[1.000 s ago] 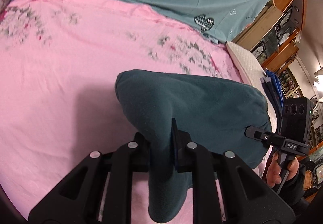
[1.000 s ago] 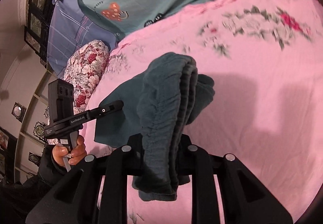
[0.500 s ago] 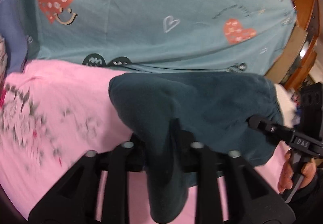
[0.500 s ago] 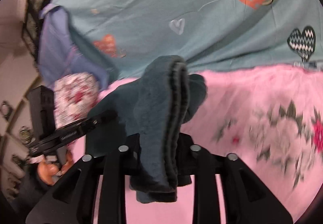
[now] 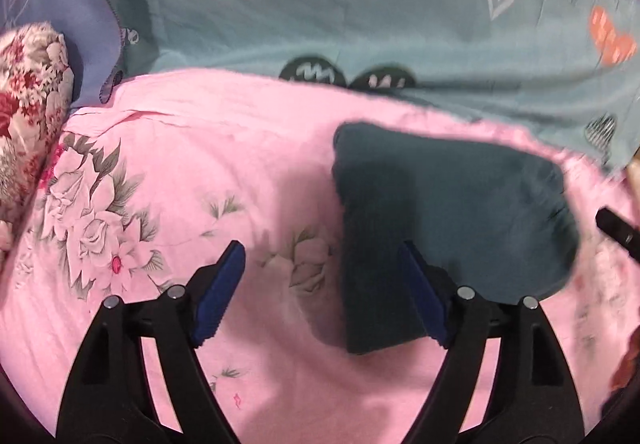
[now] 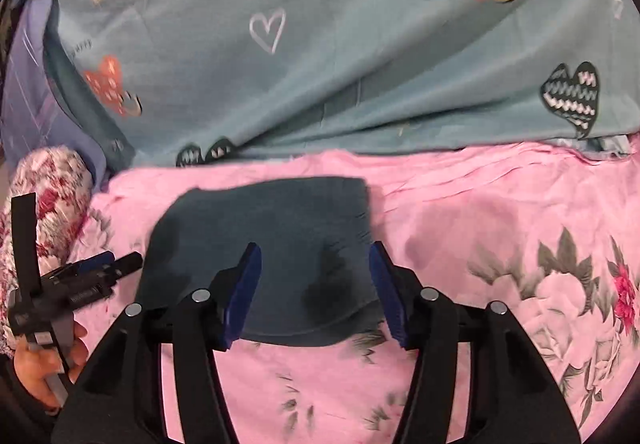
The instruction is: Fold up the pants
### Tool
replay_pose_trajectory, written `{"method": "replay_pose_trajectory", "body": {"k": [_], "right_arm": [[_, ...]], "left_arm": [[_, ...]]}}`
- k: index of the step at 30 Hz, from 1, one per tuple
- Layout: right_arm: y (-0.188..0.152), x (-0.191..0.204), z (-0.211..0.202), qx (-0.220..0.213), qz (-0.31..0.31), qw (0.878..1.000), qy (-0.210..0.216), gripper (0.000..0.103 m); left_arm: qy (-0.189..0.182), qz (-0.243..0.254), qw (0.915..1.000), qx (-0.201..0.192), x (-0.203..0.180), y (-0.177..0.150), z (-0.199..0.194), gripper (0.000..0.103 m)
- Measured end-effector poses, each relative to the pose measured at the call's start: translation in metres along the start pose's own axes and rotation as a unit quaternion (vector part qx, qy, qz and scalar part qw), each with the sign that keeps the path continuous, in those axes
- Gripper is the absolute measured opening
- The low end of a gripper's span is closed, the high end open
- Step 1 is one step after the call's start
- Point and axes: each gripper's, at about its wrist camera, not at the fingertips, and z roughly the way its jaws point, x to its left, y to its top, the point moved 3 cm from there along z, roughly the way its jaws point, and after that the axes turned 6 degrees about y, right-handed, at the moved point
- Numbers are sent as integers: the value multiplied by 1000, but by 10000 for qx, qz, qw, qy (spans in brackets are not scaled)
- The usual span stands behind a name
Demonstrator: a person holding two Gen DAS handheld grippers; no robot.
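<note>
The dark teal pants [image 5: 448, 212] lie folded into a compact rectangle on the pink floral bedsheet [image 5: 200, 172]. My left gripper [image 5: 320, 280] is open, its right finger beside the pants' near left corner, and holds nothing. My right gripper [image 6: 314, 276] is open and empty, with its jaws standing over the near edge of the folded pants [image 6: 264, 236]. The other gripper shows at the left edge of the right wrist view [image 6: 80, 280], held in a hand.
A teal duvet with heart prints [image 6: 320, 44] is bunched along the far side of the bed. A red floral pillow [image 5: 28, 92] and a blue-purple pillow [image 5: 60, 12] lie at the left.
Both grippers were shut on the lifted pants; they carried them toward the far side of the bed, set them down flat and opened.
</note>
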Motion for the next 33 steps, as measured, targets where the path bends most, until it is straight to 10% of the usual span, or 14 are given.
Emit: {"method": "replay_pose_trajectory", "body": {"k": [2,4,11,20,24,28,33], "right_arm": [[-13,-16,43,973,348,9936,-448,58],[-15,-22,48,1023,330,9922,-638,56],[-29,-10,-85,-322,338,9979,444,61],[-165,16,-254,-363,-284,9987,198,69],[-227,9,-292,-210,12,9997,-154,69],[-267,5,-323,-216,137,9983,-531,99],[-290,32,-358,-604,-179,9956,-699,100]], "left_arm": [[322,63,9994,78,-3,-2,13,82],[337,-54,9994,97,1,0,12,82],[-27,-367,9954,-890,20,-12,-89,89],[-1230,222,9858,-1120,4,-152,-240,101],[-1130,478,9877,-973,11,-217,-277,101],[-931,409,9889,-1082,30,-262,-309,101],[-829,94,9888,-1238,52,-301,-345,101]]}}
